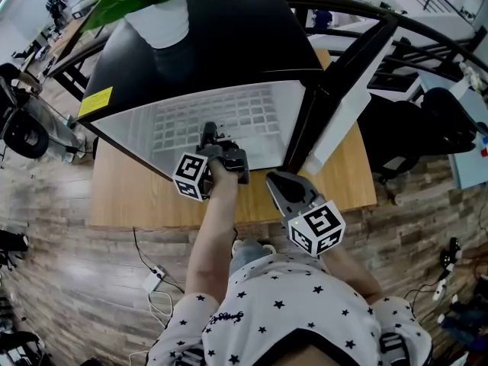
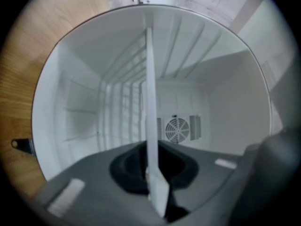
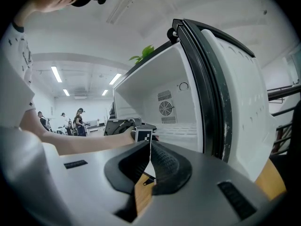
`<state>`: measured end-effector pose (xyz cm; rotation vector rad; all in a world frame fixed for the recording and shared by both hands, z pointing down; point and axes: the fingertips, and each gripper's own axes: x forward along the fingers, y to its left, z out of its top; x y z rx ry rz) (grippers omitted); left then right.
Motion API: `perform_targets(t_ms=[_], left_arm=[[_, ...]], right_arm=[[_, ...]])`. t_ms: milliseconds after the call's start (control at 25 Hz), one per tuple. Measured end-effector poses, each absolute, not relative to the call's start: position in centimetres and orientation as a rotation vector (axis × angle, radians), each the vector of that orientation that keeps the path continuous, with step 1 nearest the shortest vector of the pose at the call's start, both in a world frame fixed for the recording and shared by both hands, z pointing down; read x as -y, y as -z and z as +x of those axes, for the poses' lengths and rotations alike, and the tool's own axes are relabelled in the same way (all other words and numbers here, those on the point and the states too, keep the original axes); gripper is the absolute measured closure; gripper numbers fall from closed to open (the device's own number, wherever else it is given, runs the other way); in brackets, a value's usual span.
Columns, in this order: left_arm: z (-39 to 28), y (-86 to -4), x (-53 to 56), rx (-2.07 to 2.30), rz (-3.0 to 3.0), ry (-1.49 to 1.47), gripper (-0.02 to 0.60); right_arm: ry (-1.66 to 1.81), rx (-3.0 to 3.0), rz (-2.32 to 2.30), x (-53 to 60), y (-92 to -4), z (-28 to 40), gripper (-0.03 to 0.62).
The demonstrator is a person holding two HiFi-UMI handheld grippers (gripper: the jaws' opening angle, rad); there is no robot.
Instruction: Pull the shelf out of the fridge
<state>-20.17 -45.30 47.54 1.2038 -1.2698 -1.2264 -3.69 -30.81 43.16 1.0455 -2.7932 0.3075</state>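
Observation:
A black mini fridge [image 1: 229, 44] stands on a wooden table [image 1: 130, 197] with its door [image 1: 343, 90] swung open to the right. Inside lies a white wire shelf [image 1: 229, 117]. My left gripper [image 1: 208, 134] reaches into the fridge mouth and is shut on the shelf's front edge. In the left gripper view the shelf [image 2: 149, 102] runs as a thin white strip straight between the jaws of the left gripper [image 2: 153, 173]. My right gripper [image 1: 276, 180] hovers outside by the door's foot, apart from the shelf. Seen from its own camera, the right gripper [image 3: 150, 149] is shut and holds nothing.
A white pot [image 1: 158, 17] with a green plant sits on the fridge top. The open door [image 3: 225, 93] stands close on the right gripper's right. A fan grille [image 2: 178, 130] marks the fridge's back wall. Cables and a power strip [image 1: 152, 279] lie on the floor.

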Motion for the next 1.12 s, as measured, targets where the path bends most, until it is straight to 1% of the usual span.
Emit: perform_targets(t_ms=[1120], left_arm=[[-19.5, -47.4, 40.7, 1.252, 1.202, 1.23, 0.549]], right_arm=[[-0.33, 2.796, 1.096, 28.3, -42.6, -2.6, 0.572]])
